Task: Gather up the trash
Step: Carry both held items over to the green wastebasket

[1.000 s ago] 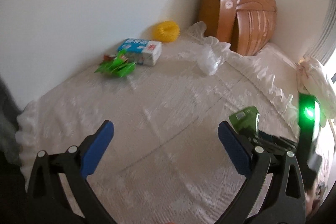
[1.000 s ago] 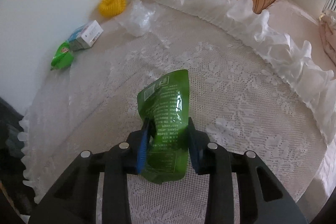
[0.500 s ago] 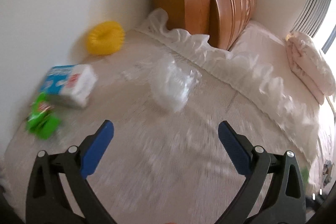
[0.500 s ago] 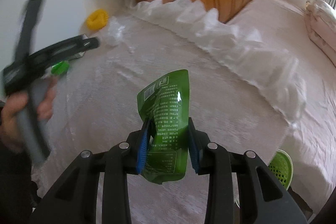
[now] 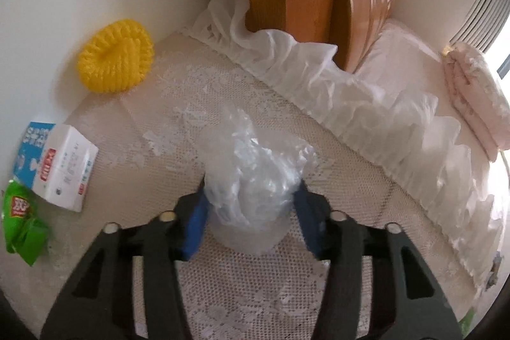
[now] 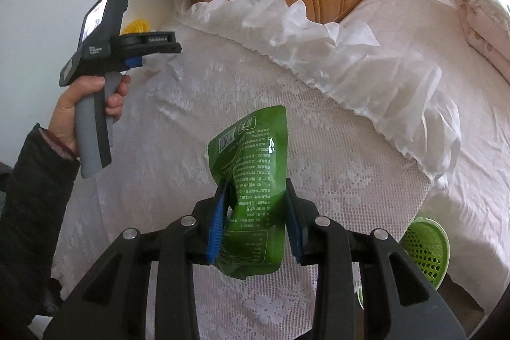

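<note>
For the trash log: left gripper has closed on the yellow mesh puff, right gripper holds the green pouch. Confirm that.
Not quite. In the left wrist view the left gripper has just closed on the clear plastic bag; the yellow mesh puff lies untouched by the wall. The right gripper holds the green pouch.

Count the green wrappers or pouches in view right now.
2. One green pouch is pinched in the right gripper; one green wrapper lies beside the white carton. More may be hidden.

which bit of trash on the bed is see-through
The crumpled plastic bag, pinched in the left hand-held gripper. The yellow net, the carton and the green wrapper are all opaque.
</note>
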The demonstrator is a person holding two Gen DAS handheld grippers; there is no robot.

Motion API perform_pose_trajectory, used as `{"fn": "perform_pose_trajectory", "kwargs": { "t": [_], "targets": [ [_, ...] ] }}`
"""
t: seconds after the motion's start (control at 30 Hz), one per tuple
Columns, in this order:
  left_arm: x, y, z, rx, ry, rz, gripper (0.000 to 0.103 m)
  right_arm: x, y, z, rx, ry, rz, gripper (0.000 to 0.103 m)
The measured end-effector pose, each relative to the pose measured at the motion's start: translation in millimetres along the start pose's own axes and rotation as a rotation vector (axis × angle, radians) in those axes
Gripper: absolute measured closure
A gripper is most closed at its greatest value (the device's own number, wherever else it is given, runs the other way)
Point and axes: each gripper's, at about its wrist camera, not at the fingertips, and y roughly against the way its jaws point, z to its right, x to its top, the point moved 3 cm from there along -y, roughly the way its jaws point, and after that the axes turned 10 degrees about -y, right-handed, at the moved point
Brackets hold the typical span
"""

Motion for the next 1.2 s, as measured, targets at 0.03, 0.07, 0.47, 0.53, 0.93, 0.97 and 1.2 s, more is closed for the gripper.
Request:
{"fn": "perform_pose_trajectory", "kwargs": {
  "t": [0.03,0.07,0.47,0.53,0.93,0.97,1.2],
  "targets": [
    [0.8,-0.1,0.8,-0.003,0.002,-0.002,0.067,-0.2,0.3,-1.0,0.006,0.000,-0.002,0.069],
    [-0.4,2.5,0.9,-0.012,0.004,-0.003,0.068,1.5,-1.5,-2.3,0.010,0.000,-0.002,0.069],
    [-78.3,124.0,9.5,0.019,0.041,0.078,0.068,-5.6,19.2,-16.4,0.046,0.070,0.038,0.069],
    [-101.6,147.8,14.5,0.018,0.057,0.082,0.068,-10.1,22.9,-18.4,0.057,0.083,0.037,0.069],
    [-211.7,232.1,51.4,0.030,0.125,0.068,0.068,-55.3,56.0,-23.2,0.139,0.160,0.034,0.069],
    [-219.2,235.9,55.2,0.033,0.124,0.065,0.068,-58.4,56.6,-22.3,0.142,0.165,0.030,0.069],
    [-237.4,243.1,86.2,0.001,0.084,0.050,0.068,-70.1,70.7,-4.9,0.152,0.146,0.049,0.069]
  ]
}}
